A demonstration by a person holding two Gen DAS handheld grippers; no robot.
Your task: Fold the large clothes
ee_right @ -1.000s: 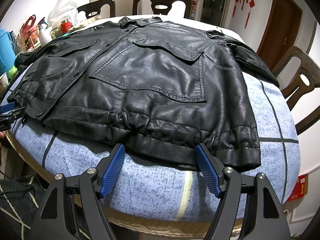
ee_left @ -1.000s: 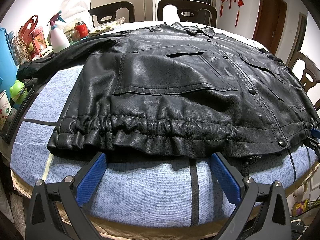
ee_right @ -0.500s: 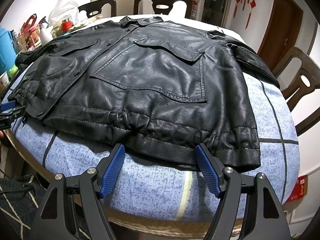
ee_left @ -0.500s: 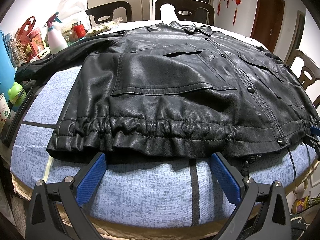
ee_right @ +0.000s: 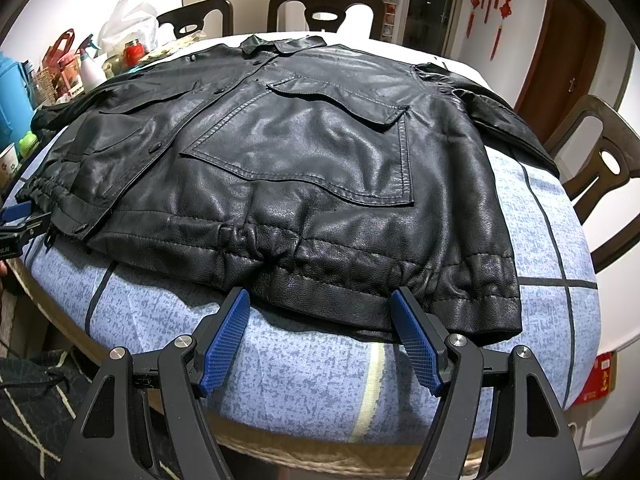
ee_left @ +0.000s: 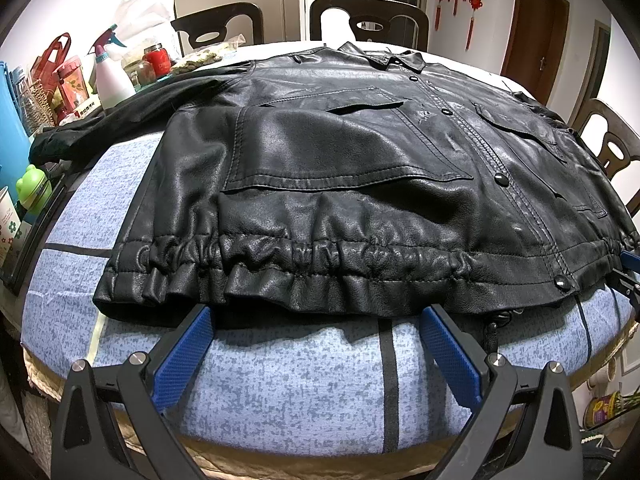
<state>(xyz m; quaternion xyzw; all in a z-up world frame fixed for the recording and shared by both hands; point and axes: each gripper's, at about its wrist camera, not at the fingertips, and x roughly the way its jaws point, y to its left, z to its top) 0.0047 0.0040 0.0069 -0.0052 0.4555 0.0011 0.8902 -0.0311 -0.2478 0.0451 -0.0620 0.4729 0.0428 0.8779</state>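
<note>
A black leather jacket (ee_left: 360,184) lies spread front-up on the table (ee_left: 300,380), which is covered by a blue speckled cloth with dark lines. Its gathered hem faces both hand-held grippers and its collar points away from them. The left hand-held gripper (ee_left: 316,320) has its blue-padded fingers (ee_left: 184,348) spread wide, tips at the hem's edge, with nothing between them. The right hand-held gripper (ee_right: 320,300) is likewise spread apart, its tips just at the hem on the jacket's other half. Beyond the left hand-held gripper, to its left, stand a white spray bottle (ee_left: 112,76) and jars. Dark wooden chairs (ee_left: 368,20) ring the table's far side.
</note>
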